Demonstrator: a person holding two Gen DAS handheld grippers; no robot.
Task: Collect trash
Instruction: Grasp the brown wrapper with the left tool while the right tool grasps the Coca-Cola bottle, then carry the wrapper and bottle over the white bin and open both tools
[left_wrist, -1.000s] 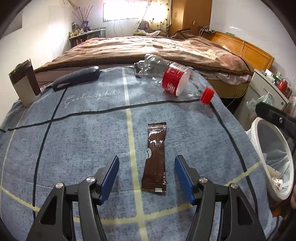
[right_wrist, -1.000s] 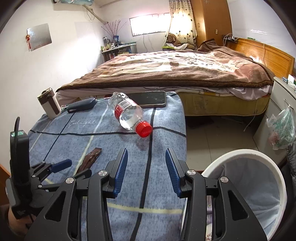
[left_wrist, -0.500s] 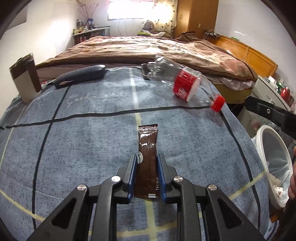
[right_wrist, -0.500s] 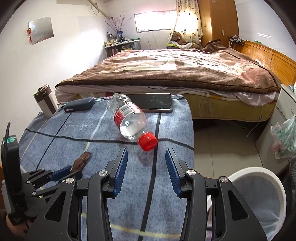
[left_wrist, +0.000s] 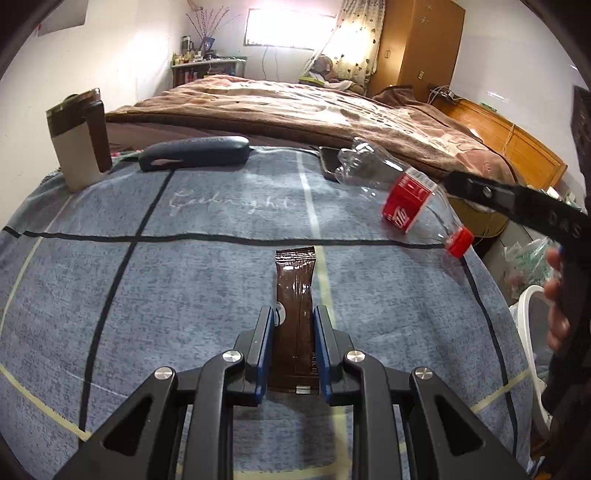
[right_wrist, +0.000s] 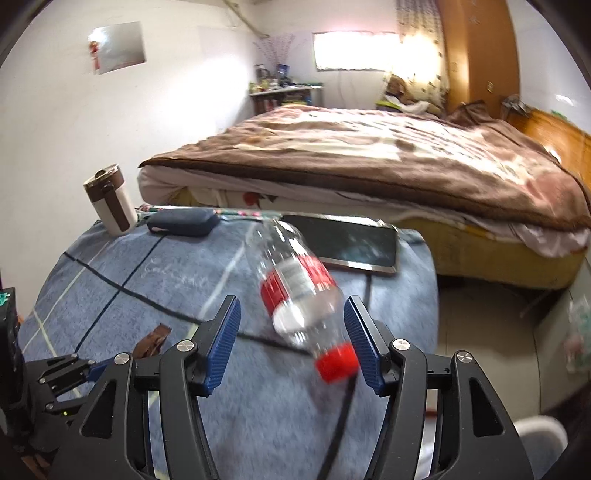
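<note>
A brown snack wrapper (left_wrist: 295, 295) lies flat on the blue cloth-covered table (left_wrist: 110, 288). My left gripper (left_wrist: 294, 325) is shut on the wrapper's near half. An empty clear plastic bottle (right_wrist: 299, 291) with a red label and red cap lies on its side near the table's right edge; it also shows in the left wrist view (left_wrist: 399, 195). My right gripper (right_wrist: 291, 321) is open, with its jaws either side of the bottle's cap end and not touching it. The wrapper's far end (right_wrist: 155, 334) shows in the right wrist view.
A white and brown cup (left_wrist: 79, 140) stands at the table's far left. A dark blue case (left_wrist: 192, 153) and a dark tablet (right_wrist: 347, 245) lie at the far edge. A white trash bin (left_wrist: 532, 354) stands right of the table. A bed lies beyond.
My left gripper closed on the wrapper and stays there. My right gripper moved forward to the bottle and now brackets its cap end; the bin slid out of its view.
</note>
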